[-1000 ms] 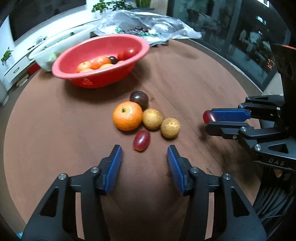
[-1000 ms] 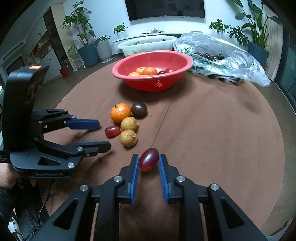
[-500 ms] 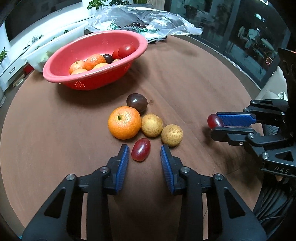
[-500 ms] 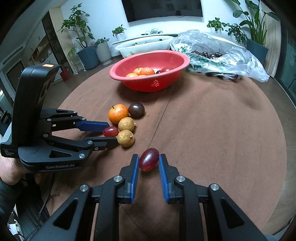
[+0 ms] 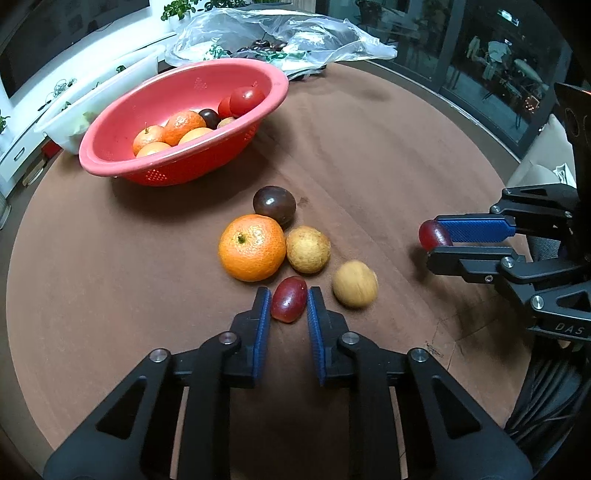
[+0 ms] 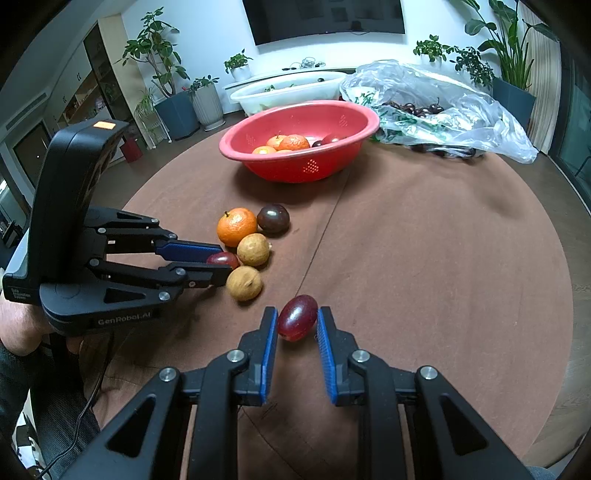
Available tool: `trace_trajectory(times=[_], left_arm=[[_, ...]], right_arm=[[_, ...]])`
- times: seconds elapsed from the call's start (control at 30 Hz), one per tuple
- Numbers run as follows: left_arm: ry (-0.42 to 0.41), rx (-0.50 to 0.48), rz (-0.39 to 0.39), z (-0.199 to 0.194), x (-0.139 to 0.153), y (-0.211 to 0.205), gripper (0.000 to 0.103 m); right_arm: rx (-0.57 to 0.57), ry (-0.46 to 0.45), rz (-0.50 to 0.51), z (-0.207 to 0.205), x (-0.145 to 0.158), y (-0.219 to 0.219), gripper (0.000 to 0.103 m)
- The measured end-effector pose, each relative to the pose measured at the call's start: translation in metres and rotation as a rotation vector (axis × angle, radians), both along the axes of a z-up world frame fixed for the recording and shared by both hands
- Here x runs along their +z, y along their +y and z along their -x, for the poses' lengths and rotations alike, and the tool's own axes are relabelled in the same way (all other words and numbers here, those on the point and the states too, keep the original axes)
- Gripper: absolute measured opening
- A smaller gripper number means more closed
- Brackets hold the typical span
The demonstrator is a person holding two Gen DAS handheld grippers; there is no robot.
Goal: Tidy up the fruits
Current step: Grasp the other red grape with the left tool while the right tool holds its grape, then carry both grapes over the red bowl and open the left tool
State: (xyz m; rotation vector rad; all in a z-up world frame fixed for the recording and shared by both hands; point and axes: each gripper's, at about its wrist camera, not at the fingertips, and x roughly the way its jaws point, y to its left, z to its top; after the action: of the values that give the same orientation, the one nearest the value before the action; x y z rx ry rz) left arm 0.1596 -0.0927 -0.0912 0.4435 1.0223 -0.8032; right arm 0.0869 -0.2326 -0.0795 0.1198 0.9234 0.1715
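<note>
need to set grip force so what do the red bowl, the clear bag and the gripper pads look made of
Red bowl: likely rigid plastic, glossy, with moulded drain holes.
Clear bag: thin plastic film, crinkled and shiny.
Left gripper pads: blue, ribbed, probably rubber or soft plastic, on matte black plastic-looking fingers.

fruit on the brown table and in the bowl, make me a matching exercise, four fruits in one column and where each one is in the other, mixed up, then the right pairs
Things:
1. orange
2. red tomato
3. grape nearest the orange
4. dark cherries

Places:
A. inside the clear plastic bag
B. between the pads of the left gripper
C. in the red bowl
D. on the table, touching a dark round fruit

Pairs: 1-D, 2-C, 3-B, 4-A
</note>
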Motion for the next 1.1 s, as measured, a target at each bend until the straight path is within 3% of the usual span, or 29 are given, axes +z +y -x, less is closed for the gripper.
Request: trace_trajectory(times=[0.8, 1.1], left_arm=[[-0.007, 0.082, 0.087, 0.015, 0.009, 0.020, 0.018], [-0.029, 0.129, 0.162, 0.013, 0.035, 0.039, 0.018]], right_arm=[[0.000, -0.001, -0.004, 0.000, -0.001, 0.001, 0.024], [-0.013, -0.012, -0.017, -0.003, 0.003, -0.001, 0.024]])
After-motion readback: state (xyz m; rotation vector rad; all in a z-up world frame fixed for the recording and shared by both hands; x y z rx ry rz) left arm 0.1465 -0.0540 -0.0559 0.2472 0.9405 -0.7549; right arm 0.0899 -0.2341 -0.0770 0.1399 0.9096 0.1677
